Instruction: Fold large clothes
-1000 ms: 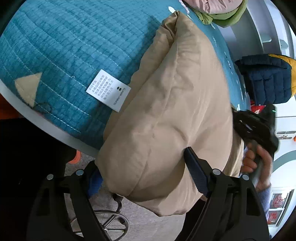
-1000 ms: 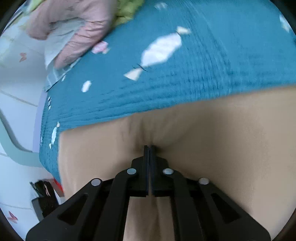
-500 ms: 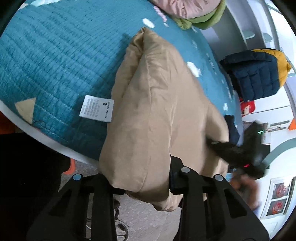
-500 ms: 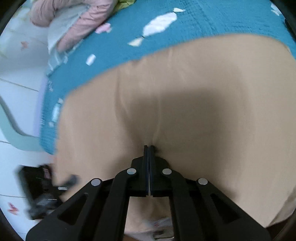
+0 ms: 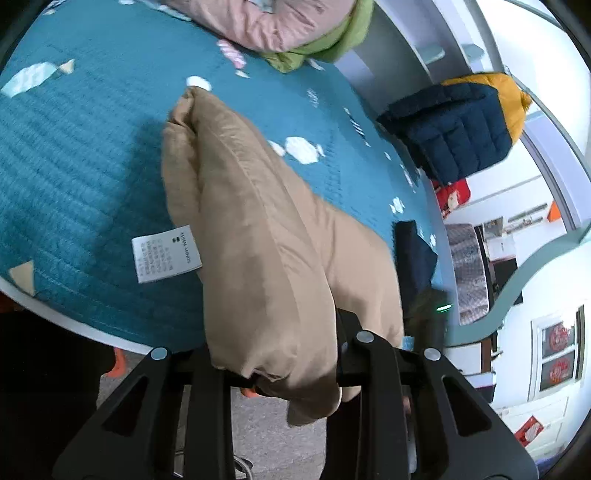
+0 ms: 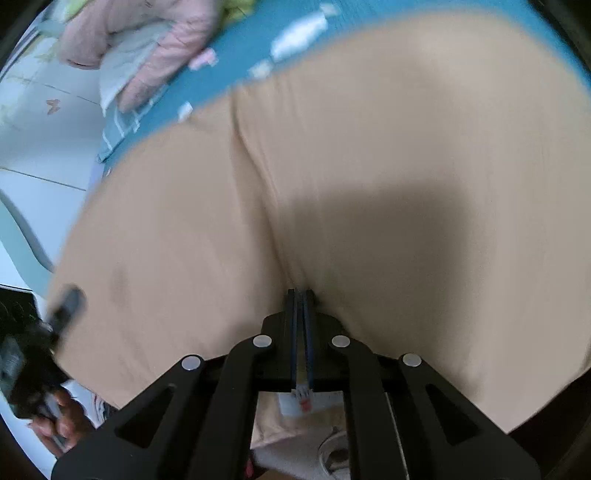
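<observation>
Left wrist view shows the left tongs (image 5: 277, 354) closed on the near end of a tan padded garment (image 5: 258, 236), the bulky fabric bunched thick between the two fingers and hanging a little past the edge of the table (image 5: 92, 332). The rest of the garment lies lengthwise across the teal quilted cover (image 5: 74, 155) on that table, doubled into a long puffy roll with its white care label (image 5: 166, 254) sticking out on one side. In the right wrist view the right tongs (image 6: 303, 295) are pinched nearly shut on a fold of the same tan cloth, which fills most of that picture; the picture is blurred. A pink jacket (image 5: 266, 22) and a green one lie at the far end of the cover, and a navy and yellow jacket (image 5: 458, 122) sits well apart beyond it. The step in hand looks like a lengthwise fold with both ends gripped. Next, I judge, both tongs should carry the near edge up and over toward the far end together, keeping the layers aligned so the slippery padding does not slump sideways, then let go.
</observation>
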Available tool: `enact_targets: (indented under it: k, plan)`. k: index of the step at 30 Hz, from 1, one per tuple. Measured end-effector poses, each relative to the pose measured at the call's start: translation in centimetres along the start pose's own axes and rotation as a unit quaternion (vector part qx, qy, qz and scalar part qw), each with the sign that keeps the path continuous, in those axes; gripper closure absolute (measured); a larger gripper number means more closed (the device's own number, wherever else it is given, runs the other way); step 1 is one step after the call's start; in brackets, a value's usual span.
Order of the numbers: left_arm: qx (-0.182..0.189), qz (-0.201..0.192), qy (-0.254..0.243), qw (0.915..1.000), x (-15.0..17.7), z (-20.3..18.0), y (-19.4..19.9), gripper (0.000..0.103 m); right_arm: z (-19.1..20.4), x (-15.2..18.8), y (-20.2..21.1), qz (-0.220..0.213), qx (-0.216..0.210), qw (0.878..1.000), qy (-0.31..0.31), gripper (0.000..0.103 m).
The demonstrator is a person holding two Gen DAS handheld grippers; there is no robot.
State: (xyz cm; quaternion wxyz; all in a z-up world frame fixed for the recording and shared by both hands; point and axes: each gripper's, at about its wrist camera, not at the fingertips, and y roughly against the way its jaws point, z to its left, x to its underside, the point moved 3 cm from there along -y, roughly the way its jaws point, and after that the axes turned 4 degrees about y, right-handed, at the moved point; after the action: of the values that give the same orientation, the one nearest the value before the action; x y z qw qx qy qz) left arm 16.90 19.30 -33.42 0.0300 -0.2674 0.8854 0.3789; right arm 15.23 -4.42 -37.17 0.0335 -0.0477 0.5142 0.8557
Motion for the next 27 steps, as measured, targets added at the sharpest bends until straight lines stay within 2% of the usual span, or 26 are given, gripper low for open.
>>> enact_targets:
  k: [3,5,8,9,10,11,12,14,17,21,23,25,27]
  plan:
    - [-0.006,0.015,-0.015,0.9997,0.2,-0.7,-0.8,0.078,-1.7,0.4,-1.8,-0.012,-0.04,0.999,-0.017,0.103]
    - [-0.001,0.017,-0.022,0.9996,0.0,-1.7,-0.9,0.078,-1.3,0.6,-0.5,-0.032,-0.052,0.998,-0.01,0.099]
    - [0.001,0.023,-0.026,0.9994,-0.6,-2.9,-0.8,0.078,0.9,1.7,3.3,-0.09,-0.058,0.993,0.052,0.089]
    - [-0.001,0.025,-0.03,0.9993,-0.8,-3.3,-0.8,0.078,1.9,2.4,5.2,-0.114,-0.059,0.988,0.084,0.074]
    - [-0.005,0.027,-0.036,0.999,-1.0,-3.7,-0.9,0.078,2.6,3.0,6.3,-0.132,-0.057,0.984,0.107,0.052]
    - [-0.011,0.029,-0.041,0.9987,-1.1,-4.1,-1.1,0.078,3.3,3.8,7.7,-0.153,-0.048,0.978,0.135,0.047]
    - [-0.013,0.032,-0.044,0.9984,-1.2,-4.5,-1.3,0.078,4.3,4.9,9.2,-0.178,-0.039,0.968,0.172,0.046]
    - [-0.012,0.036,-0.046,0.9982,-1.2,-5.0,-1.5,0.078,5.6,6.7,10.5,-0.199,-0.028,0.955,0.218,0.044]
    - [-0.013,0.042,-0.051,0.9977,-1.1,-5.7,-1.8,0.078,7.5,8.1,10.5,-0.224,0.005,0.936,0.27,0.04]
    - [-0.02,0.048,-0.054,0.9972,-1.0,-6.0,-2.0,0.078,9.8,7.1,8.0,-0.219,-0.008,0.927,0.305,0.04]
    - [-0.024,0.05,-0.055,0.9969,-1.2,-6.1,-2.2,0.078,10.6,6.0,6.2,-0.217,0.003,0.922,0.32,0.04]
    - [-0.029,0.052,-0.054,0.9968,-1.4,-6.0,-2.3,0.078,11.5,5.4,5.1,-0.217,-0.005,0.922,0.322,0.038]
    - [-0.036,0.051,-0.052,0.9967,-1.6,-5.7,-2.4,0.078,12.1,4.7,4.4,-0.227,0.005,0.919,0.322,0.038]
